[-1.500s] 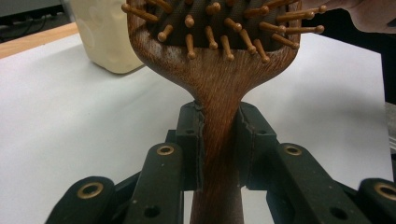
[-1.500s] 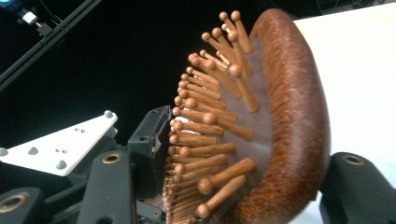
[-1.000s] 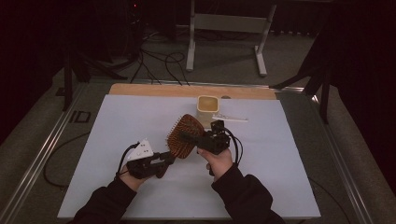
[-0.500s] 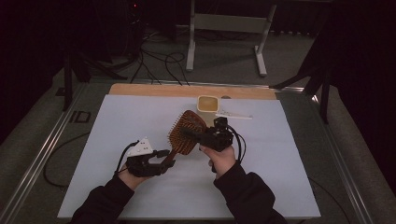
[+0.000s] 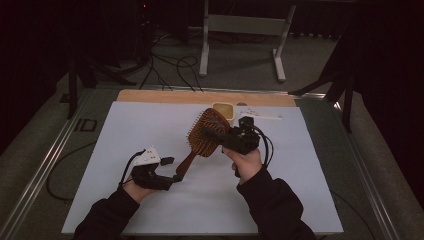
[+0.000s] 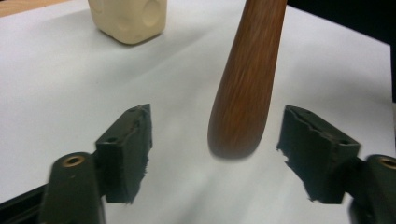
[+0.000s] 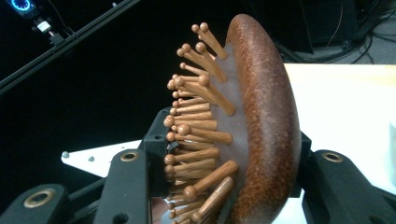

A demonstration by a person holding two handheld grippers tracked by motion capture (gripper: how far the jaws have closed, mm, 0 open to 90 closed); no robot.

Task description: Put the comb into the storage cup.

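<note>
Wooden hairbrush [image 5: 206, 134]: stiff, light; right gripper [image 5: 216, 135] pinches its head, left gripper [image 5: 172, 170] just spread off the handle [image 6: 247, 79].

No text, label, brand, number or sign can be read in any of the views. A small dark plate [image 5: 86, 124] is seen fixed on the table frame at the left of the high view, but whatever is marked on it is too small and dim to be made out.
</note>
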